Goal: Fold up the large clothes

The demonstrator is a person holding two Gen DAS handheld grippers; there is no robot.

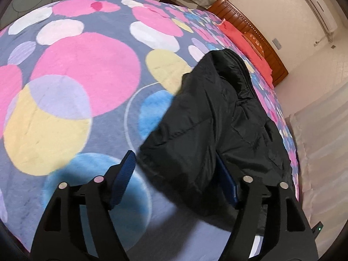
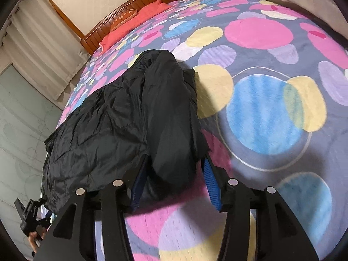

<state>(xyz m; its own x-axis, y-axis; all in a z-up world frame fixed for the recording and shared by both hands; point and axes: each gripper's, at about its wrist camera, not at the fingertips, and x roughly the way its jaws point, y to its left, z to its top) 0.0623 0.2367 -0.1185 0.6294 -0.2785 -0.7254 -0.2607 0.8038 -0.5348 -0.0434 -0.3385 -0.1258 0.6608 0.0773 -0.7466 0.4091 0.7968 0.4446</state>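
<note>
While the black jacket (image 1: 208, 117) lies stretched along one side edge of the bed (image 1: 71, 100), its far end toward the wooden headboard (image 1: 256, 37) and red pillows (image 1: 245, 39), both tools sit at its near end with their jaws spread. The left gripper (image 1: 176, 176) has the near hem of the jacket between its blue pads (image 1: 124, 174), but the pads stand clear of the cloth, so it is released rather than gripping. The right gripper (image 2: 174, 178) likewise stands parted around a dark bundled fold, seemingly a sleeve or side panel laid over the body of the jacket, and its pads look apart from the fabric too. The step in hand appears to be setting down a fold and letting go. To do it well, the person should draw both tools back along the cover without snagging the slippery, puffy cloth, check that the folded layer stays lined up with the jacket's long edge, and press out trapped air before taking the next grip. Padded fabric tends to spring open, so a loose fold may creep toward the middle of the bed
</note>
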